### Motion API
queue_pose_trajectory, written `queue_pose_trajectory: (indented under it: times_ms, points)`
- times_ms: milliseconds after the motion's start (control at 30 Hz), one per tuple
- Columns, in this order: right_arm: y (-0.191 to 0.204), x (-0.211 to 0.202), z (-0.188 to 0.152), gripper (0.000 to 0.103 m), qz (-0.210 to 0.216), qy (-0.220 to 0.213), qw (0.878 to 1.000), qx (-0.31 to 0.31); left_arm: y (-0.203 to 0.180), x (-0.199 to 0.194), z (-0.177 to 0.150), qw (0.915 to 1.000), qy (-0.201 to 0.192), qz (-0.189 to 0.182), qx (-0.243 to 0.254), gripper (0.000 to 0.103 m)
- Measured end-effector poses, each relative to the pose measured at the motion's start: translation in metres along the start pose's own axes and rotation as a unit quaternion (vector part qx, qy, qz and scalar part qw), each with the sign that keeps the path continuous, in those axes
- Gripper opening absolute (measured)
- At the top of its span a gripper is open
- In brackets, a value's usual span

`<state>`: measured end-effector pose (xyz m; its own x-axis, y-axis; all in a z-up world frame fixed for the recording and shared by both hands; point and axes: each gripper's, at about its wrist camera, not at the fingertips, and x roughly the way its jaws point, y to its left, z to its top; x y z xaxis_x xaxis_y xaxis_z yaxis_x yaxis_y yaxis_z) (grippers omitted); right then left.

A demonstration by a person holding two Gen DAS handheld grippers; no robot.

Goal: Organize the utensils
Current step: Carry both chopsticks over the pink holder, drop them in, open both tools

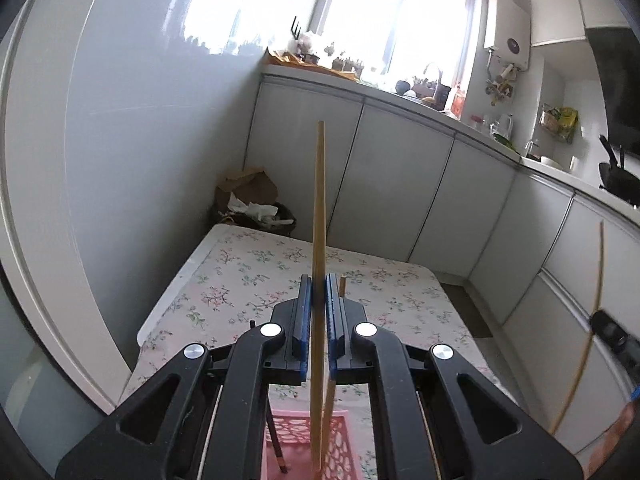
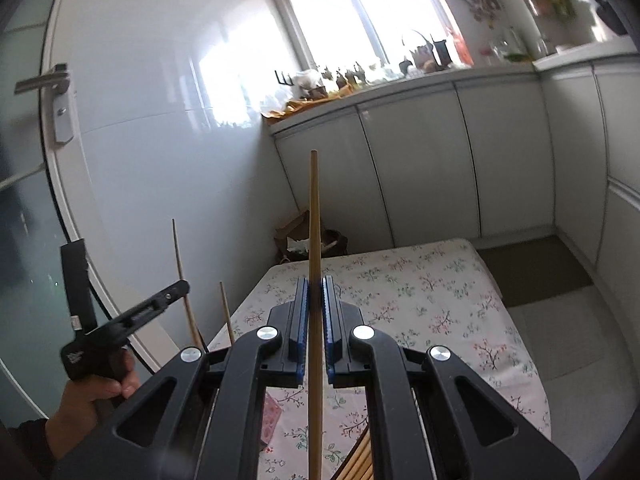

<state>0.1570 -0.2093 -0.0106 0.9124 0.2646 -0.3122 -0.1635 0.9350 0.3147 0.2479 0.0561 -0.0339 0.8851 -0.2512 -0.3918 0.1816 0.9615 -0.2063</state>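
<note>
Above table (image 1: 248, 280), both grippers upright, gripping chopsticks.

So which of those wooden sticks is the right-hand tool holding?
The single upright chopstick pinched in the right gripper. The other upright sticks belong to the left gripper; more lie flat below.

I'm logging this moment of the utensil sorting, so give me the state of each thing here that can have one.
left hand-held gripper: shut on an upright chopstick
right hand-held gripper: shut on another upright chopstick
pink basket: on the table below the left gripper, a dark-tipped stick inside
floral table: covered with a cloth
cabinet doors: closed
</note>
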Motion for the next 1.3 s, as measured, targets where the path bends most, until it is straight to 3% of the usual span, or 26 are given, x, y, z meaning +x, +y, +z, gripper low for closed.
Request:
queue_pose_trajectory:
  times_ms: [100, 367, 400, 433, 567, 633, 700, 900, 1033, 1133, 1300]
  points:
    - [0.006, 0.002, -0.002, 0.007, 0.004, 0.003, 1.000, -0.006, -0.002, 0.005, -0.009, 0.9996, -0.001, 0.011, 0.026, 0.006]
    - [0.012, 0.018, -0.008, 0.007, 0.009, 0.019, 1.000, -0.010, -0.004, 0.019, -0.026, 0.9953, 0.069, 0.021, 0.066, 0.008]
    - [0.014, 0.020, -0.010, 0.007, 0.009, 0.022, 1.000, -0.009, -0.003, 0.021, -0.025, 0.9942, 0.083, 0.024, 0.063, 0.018]
    - [0.016, 0.024, -0.013, 0.007, 0.010, 0.027, 1.000, -0.007, 0.000, 0.021, -0.023, 0.9935, 0.096, 0.023, 0.058, 0.026]
    - [0.019, 0.037, -0.021, 0.007, 0.012, 0.045, 0.999, 0.002, 0.015, -0.001, 0.000, 0.9966, 0.081, 0.013, 0.007, 0.031]
    - [0.020, 0.043, -0.022, 0.007, 0.014, 0.049, 0.999, 0.015, 0.019, -0.013, 0.010, 0.9972, 0.073, 0.012, -0.011, 0.045]
    - [0.024, 0.051, -0.022, 0.007, 0.013, 0.047, 0.999, 0.024, 0.020, -0.021, 0.019, 0.9973, 0.069, 0.013, -0.019, 0.046]
    - [0.050, 0.079, -0.013, 0.007, 0.034, -0.002, 0.998, 0.054, 0.026, -0.022, 0.029, 0.9925, 0.117, 0.025, -0.028, 0.046]
    - [0.083, 0.099, -0.016, 0.007, 0.023, -0.047, 0.998, 0.027, 0.045, -0.023, 0.033, 0.9899, 0.123, 0.033, -0.061, 0.048]
    - [0.103, 0.114, -0.026, 0.007, 0.011, -0.053, 0.999, -0.004, 0.065, -0.019, 0.034, 0.9858, 0.134, 0.033, -0.096, 0.048]
    - [0.121, 0.129, -0.045, 0.007, 0.002, -0.036, 0.998, -0.053, 0.076, -0.020, 0.033, 0.9828, 0.144, 0.029, -0.112, 0.048]
